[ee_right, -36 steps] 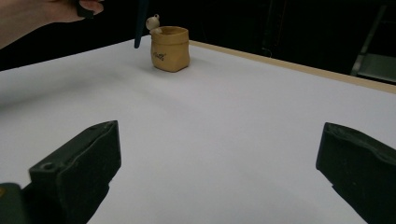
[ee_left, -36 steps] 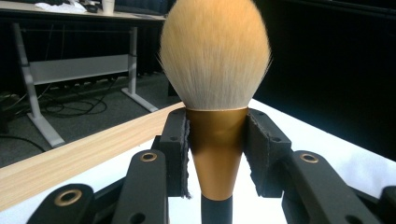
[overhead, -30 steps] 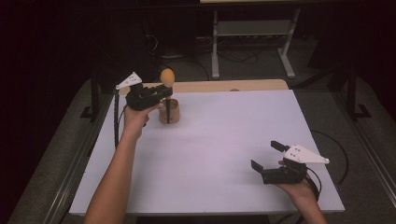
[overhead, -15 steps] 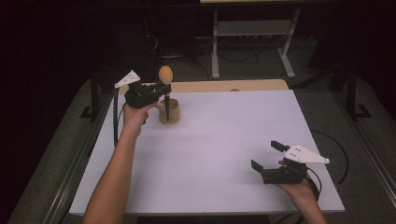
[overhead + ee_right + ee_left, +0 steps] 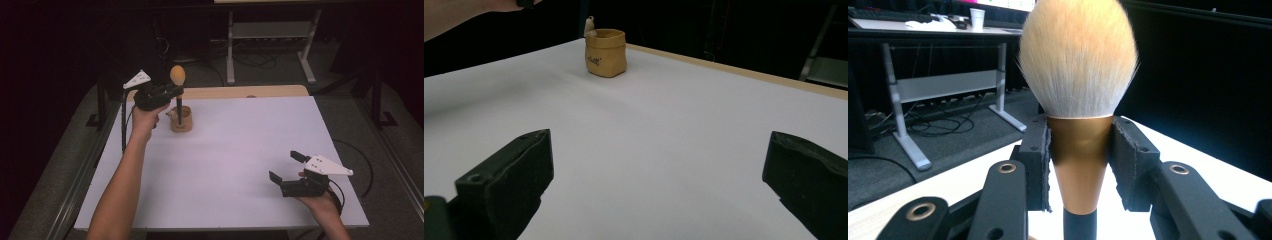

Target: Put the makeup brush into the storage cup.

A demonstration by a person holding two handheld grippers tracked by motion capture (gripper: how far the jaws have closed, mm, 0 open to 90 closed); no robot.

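- The left gripper [image 5: 1080, 165] is clamped on a makeup brush [image 5: 1079, 95], pads [image 5: 1039, 165] pressing its copper ferrule, bristles upward.
- Directly beneath those fingers, the brush's black handle hangs above a small tan pot [image 5: 180, 119].
- Judged from this, either seating or lifting remains unfinished.
- Well apart, the right gripper [image 5: 291, 167] hovers with jaws spread, empty, above the white table [image 5: 240, 150].

The makeup brush [image 5: 177, 82] stands upright, its fluffy cream-orange bristle head on top, a copper ferrule beneath it and a thin black handle pointing down into the cup [image 5: 181, 120]. That cup is a small tan, sack-shaped pot standing at the table's far left.
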